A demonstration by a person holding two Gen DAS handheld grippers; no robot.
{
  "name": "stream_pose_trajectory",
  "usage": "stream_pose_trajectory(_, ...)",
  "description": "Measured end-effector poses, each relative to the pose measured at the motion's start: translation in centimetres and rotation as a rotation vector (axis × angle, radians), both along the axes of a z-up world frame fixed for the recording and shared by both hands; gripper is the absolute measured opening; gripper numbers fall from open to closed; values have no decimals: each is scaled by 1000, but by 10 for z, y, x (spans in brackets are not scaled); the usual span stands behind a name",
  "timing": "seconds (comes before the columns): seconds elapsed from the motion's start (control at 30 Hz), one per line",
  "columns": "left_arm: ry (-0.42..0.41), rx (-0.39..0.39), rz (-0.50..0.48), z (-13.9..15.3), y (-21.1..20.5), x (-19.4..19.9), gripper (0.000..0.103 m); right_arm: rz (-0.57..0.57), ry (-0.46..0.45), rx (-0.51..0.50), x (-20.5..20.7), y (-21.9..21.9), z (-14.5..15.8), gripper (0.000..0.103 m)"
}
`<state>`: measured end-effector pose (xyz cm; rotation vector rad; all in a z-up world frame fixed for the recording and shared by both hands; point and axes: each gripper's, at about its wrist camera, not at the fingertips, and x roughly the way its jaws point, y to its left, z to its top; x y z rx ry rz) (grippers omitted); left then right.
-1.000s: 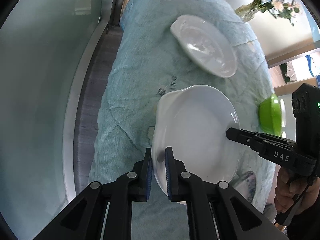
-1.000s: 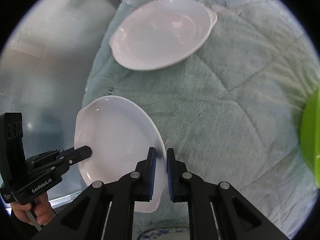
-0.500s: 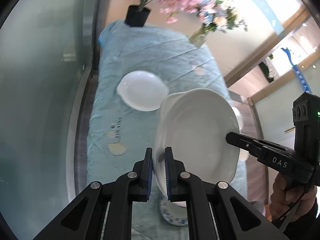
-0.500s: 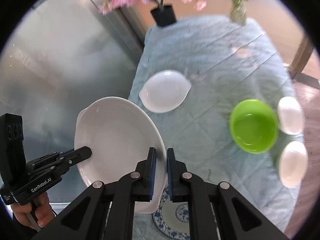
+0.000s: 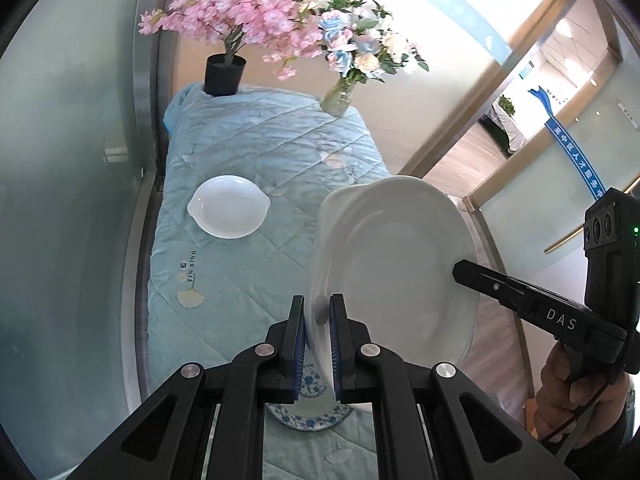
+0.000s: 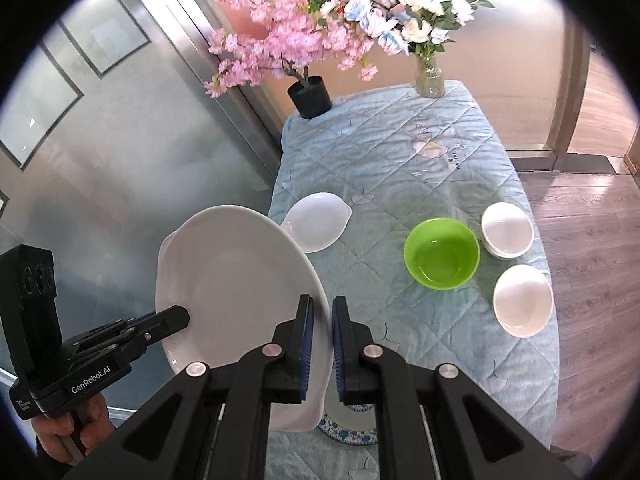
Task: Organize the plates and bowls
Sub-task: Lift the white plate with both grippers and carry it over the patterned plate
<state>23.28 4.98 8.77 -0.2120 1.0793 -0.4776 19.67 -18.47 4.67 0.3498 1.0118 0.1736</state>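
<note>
Above the near end of the table [image 6: 460,168], covered in a quilted light-blue cloth, both tools carry one large white oval plate [image 6: 236,280], lifted and tilted. Left tool [image 5: 318,322]: clamped on the plate's left rim. Right tool [image 6: 322,322]: clamped on the opposite rim. On the cloth, left to right: small white handled dish [image 6: 318,227], blue-patterned plate [image 6: 352,432] at the near edge beneath the lifted plate, green plastic bowl [image 6: 441,253], two white bowls [image 6: 507,230] near the right edge. Middle of the cloth lies bare.
</note>
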Motion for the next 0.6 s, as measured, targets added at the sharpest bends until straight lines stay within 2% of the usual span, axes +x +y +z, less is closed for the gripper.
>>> stream_pose_trajectory(0.13, 26, 13, -12, 0, -9, -16, 7, -18, 9, 7, -16, -5, -3, 9)
stream_pose_trajectory(0.23, 53, 29, -30, -14, -14, -24, 7, -31, 37, 25, -26, -12, -14, 9)
stream_pose_trajectory(0.37, 119, 50, -58, -44, -21, -31, 7, -44, 94, 33, -37, -17, -38, 9)
stream_pose_trajectory(0.6, 228, 99, -87, -117, -31, -31, 8, -101, 221, 82, -44, -24, -110, 9)
